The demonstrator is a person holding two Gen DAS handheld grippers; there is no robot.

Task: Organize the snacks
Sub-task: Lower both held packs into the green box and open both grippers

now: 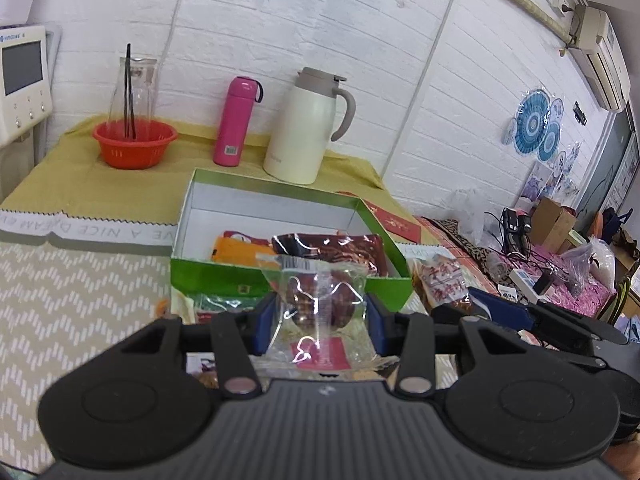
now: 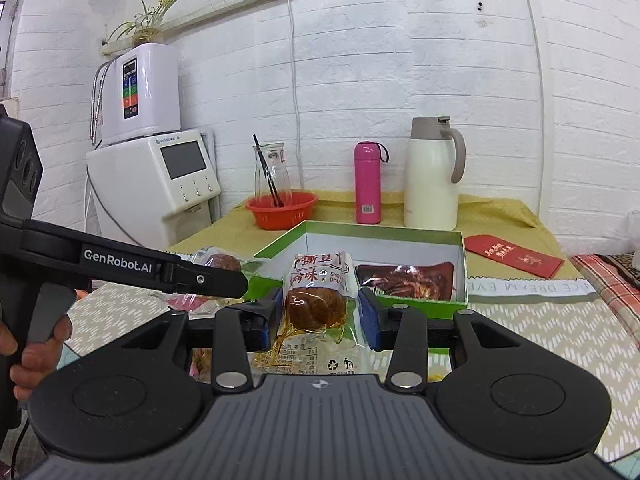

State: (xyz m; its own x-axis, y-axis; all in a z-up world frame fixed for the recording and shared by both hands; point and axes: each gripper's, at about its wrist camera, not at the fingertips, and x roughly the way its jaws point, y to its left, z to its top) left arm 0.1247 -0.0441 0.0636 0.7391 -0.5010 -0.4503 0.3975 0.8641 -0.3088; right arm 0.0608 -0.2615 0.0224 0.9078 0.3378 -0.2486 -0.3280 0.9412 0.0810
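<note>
Room ahead: past my left claw (image 1: 320,322) the green box (image 1: 288,276) stands with its near wall just beyond my fingertips; the bench (image 1: 80,184) carries on behind it to the white brick wall
Room to my left: patterned cloth lies bare beside the left claw
Room to my right: my right claw (image 2: 316,314) has the box's right wall just ahead and open patterned cloth to its right
Left claw: pinching a clear snack packet (image 1: 320,304) between the blue pads, partly spread around it
Right claw: jaws spread wider, pads pressing a snack packet with red lettering (image 2: 318,300) from both sides
Green box: white inside, lidless, holding a dark red packet (image 1: 340,250) and an orange packet (image 1: 240,250) at its near end
Behind the box: cream jug (image 1: 304,128), pink flask (image 1: 236,124), red basket (image 1: 134,142)
Beside the box: red envelope (image 2: 516,258) on the bench, right of my right claw
</note>
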